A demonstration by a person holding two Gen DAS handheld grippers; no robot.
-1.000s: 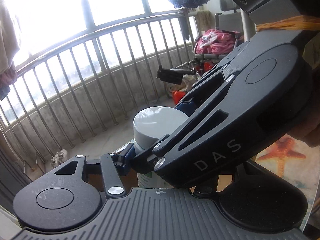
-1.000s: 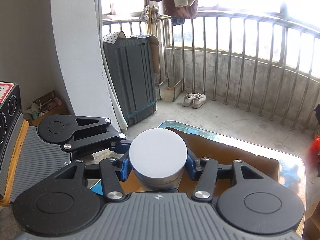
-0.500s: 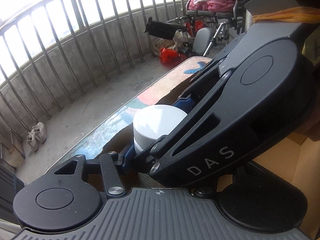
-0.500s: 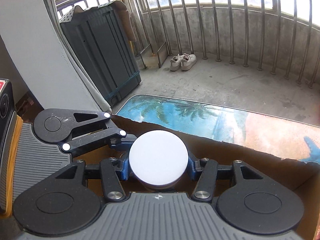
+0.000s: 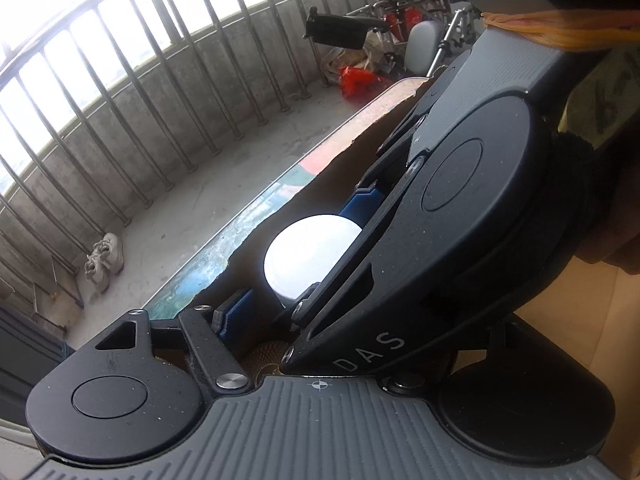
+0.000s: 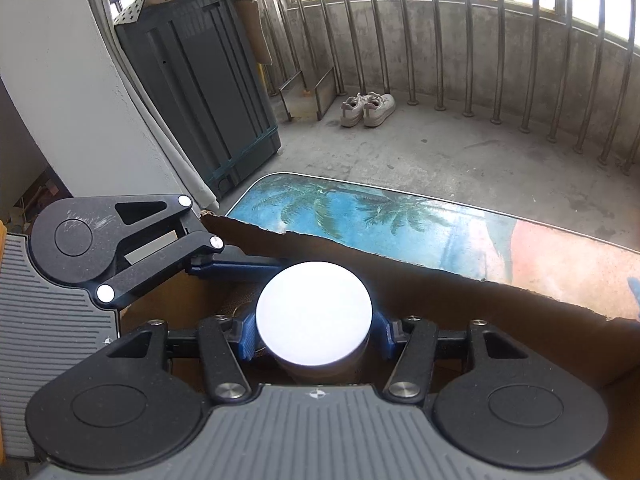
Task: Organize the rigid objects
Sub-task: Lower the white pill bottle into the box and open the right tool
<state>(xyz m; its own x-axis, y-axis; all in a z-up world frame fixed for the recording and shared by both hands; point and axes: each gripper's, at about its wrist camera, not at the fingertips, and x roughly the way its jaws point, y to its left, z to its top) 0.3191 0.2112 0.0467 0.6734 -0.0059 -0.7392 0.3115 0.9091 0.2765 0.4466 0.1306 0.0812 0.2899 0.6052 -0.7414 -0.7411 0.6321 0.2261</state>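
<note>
The only lettering that reads clearly is "DAS", in pale capitals on the flat black plastic linkage arm of the right gripper (image 5: pixel 360 216), which crosses the left wrist view just above the grey ribbed housing (image 5: pixel 320 432) at the bottom. On that housing's top edge sits a small white crosshair mark. The same crosshair mark stands on the grey ribbed housing (image 6: pixel 316 432) in the right wrist view.

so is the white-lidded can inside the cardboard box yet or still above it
Inside. The can stands upright, its body below the torn box wall, between the opening jaws of the right gripper and the left gripper.
</note>
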